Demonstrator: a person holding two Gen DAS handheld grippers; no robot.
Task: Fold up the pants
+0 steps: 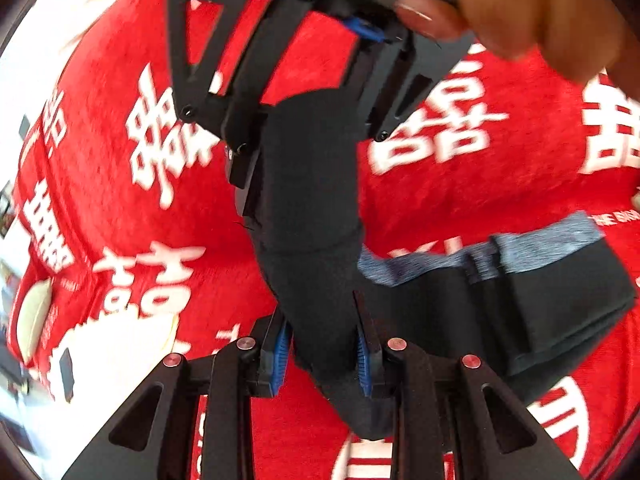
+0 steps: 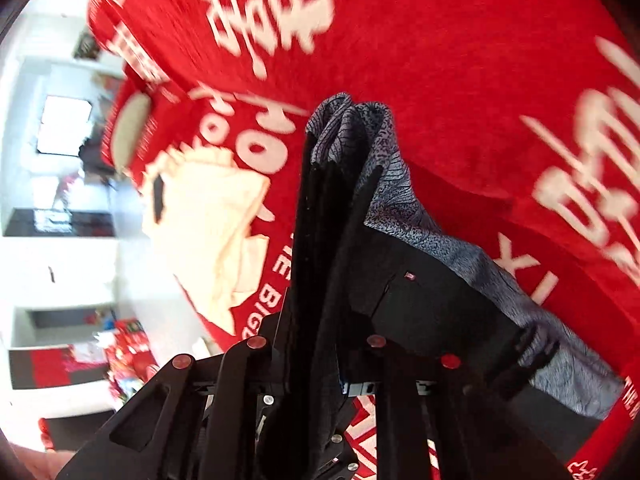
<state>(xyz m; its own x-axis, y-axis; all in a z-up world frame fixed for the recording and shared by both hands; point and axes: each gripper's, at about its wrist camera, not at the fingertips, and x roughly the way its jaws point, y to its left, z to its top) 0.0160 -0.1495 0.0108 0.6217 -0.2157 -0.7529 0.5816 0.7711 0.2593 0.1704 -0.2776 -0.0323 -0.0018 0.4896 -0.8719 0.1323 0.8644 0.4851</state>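
Black pants [image 1: 316, 216] with a grey patterned waistband [image 1: 540, 248] hang above a red blanket [image 1: 460, 200]. My left gripper [image 1: 324, 356] is shut on a bunched black part of the pants between its blue pads. My right gripper [image 1: 280, 92] shows at the top of the left wrist view, shut on the same bundle. In the right wrist view the right gripper [image 2: 316, 360] clamps a thick fold of the black pants [image 2: 320, 240]. The grey waistband [image 2: 400, 184] drapes to the right.
The red blanket [image 2: 460, 60] with white characters covers the surface. A cream garment [image 2: 208, 224] lies on it to the left and shows in the left wrist view [image 1: 116, 344]. A hand [image 1: 540, 12] holds the right gripper. Room furniture [image 2: 60, 220] shows at the far left.
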